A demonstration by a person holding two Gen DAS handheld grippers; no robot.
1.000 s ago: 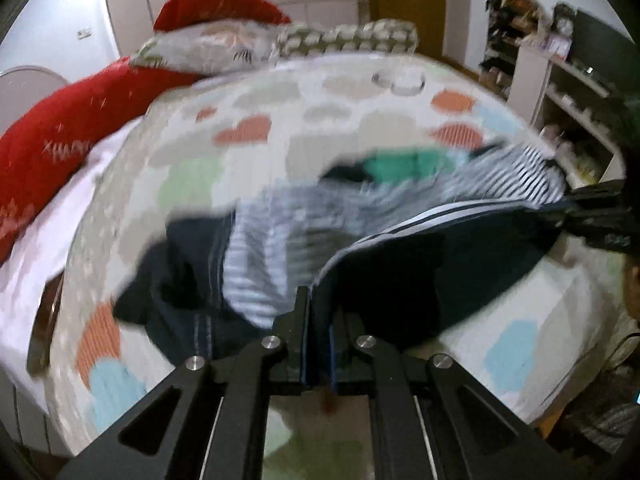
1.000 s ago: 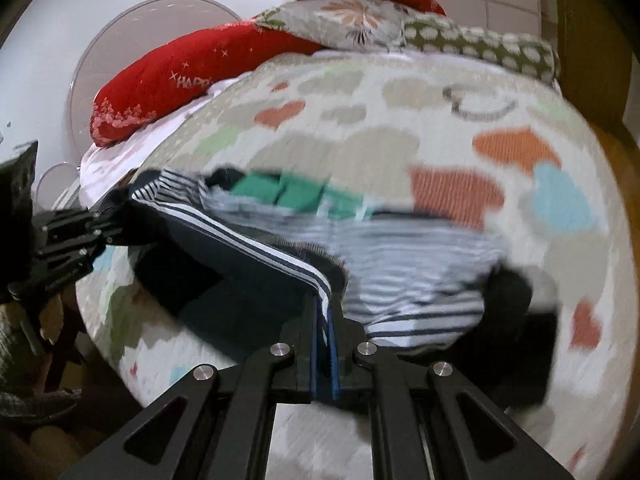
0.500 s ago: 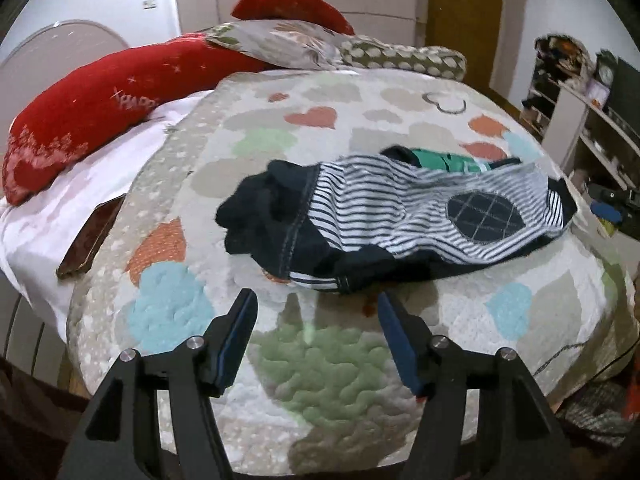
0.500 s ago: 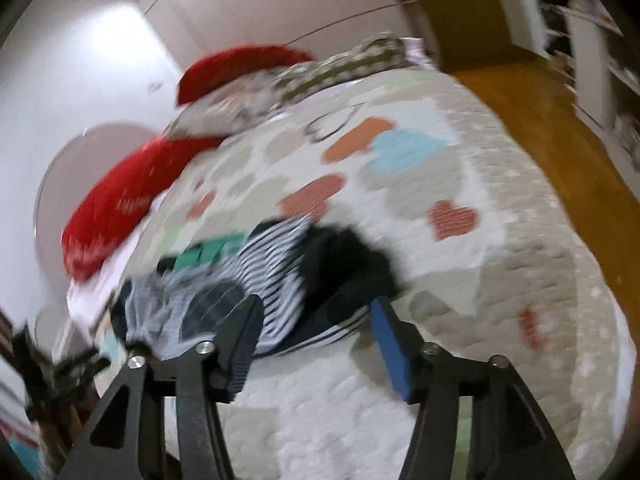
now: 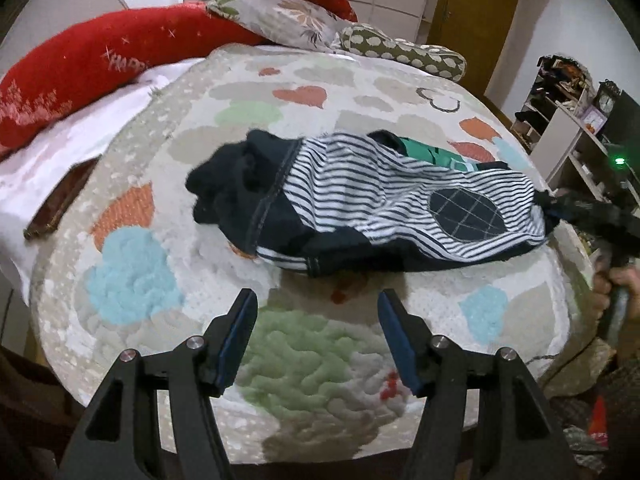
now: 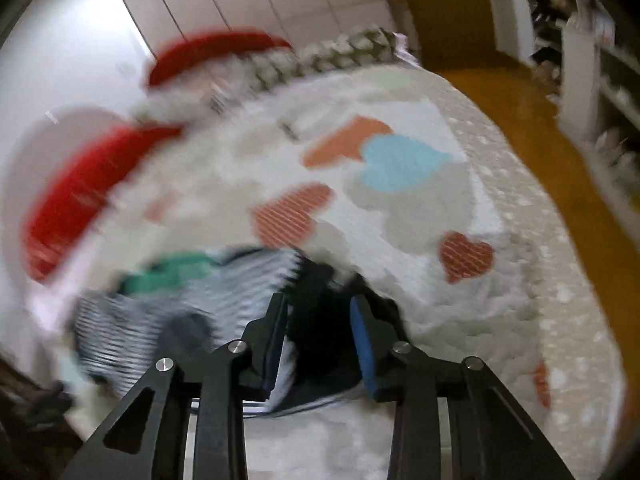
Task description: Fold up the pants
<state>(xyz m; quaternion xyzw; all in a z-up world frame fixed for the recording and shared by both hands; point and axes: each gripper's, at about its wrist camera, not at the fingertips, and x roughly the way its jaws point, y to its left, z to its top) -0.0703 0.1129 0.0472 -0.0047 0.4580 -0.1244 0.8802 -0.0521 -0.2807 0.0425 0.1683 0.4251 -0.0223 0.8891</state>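
The pants (image 5: 372,204) are dark navy with black-and-white striped panels, a checked oval patch and a green part. They lie crumpled across the middle of the bed. My left gripper (image 5: 316,332) is open and empty, held back from their near edge. In the blurred right wrist view my right gripper (image 6: 320,320) is open with its fingers on either side of the pants' dark end (image 6: 320,344). It also shows in the left wrist view (image 5: 588,216) at the pants' right end.
The bed has a quilt (image 5: 312,372) with coloured hearts and clouds. Red pillows (image 5: 100,64) and patterned pillows (image 5: 288,24) lie at the head. A brown wallet-like object (image 5: 60,204) lies on the white sheet at left. Shelves (image 5: 572,128) stand at the right.
Both grippers were shut on the pants' edge a second ago; both have opened and let go. The pants dropped onto the bed. The right gripper has moved in on the dark end.
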